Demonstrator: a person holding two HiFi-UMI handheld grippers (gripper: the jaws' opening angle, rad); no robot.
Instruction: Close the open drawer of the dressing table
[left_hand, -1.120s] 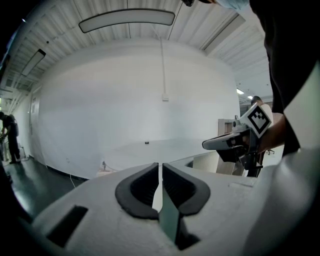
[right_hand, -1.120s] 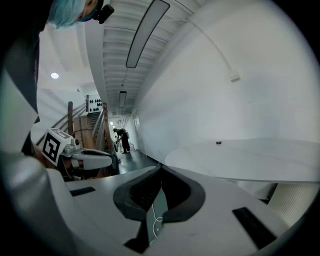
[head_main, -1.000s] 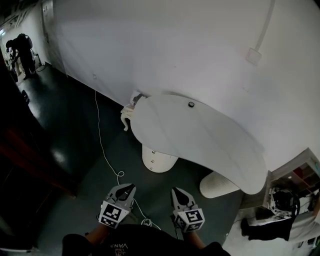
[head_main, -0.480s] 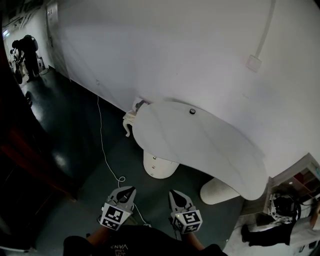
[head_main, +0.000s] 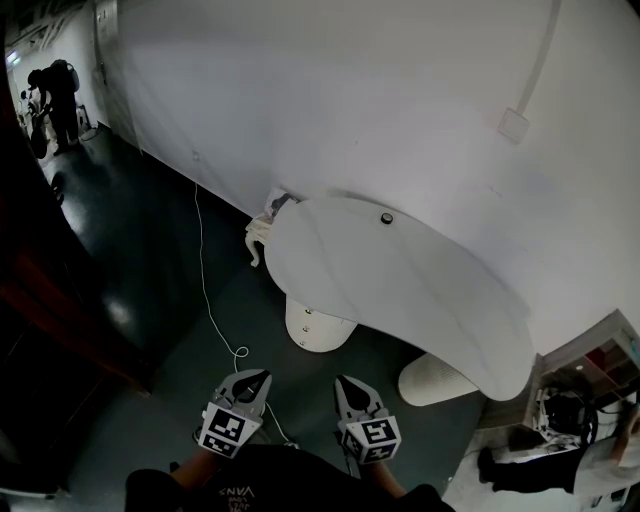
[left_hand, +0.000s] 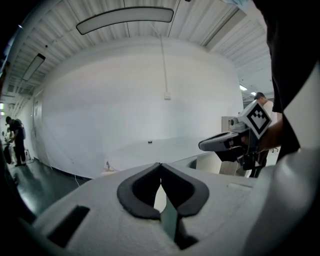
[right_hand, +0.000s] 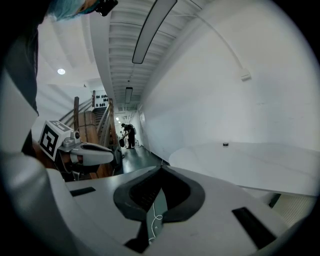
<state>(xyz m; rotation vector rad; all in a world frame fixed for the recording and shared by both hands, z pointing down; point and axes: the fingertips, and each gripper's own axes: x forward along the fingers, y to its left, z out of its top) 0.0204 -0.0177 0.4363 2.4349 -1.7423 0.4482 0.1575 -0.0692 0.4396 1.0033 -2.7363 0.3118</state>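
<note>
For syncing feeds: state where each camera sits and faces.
Head view: on the person's head, steeply down at the white table; left claw and right claw, shut, below.
Left gripper view: on the left claw, facing table and wall; right claw at right.
Right gripper view: on the right claw, facing table and corridor; left claw at left.
Shared: the table's small dark object.

- Right gripper (right_hand: 161, 167): pale grey body with black padded jaws, closed tip to tip with nothing between them.
- White rounded dressing-table top (right_hand: 260, 162): beyond the jaws, to the right.
- Small dark round object (right_hand: 226, 144): resting on that top.
- Left gripper (right_hand: 112, 156), with marker cube: well left of the top.
- Dark-clothed person (right_hand: 129, 135): far down the corridor, left of the top.
</note>
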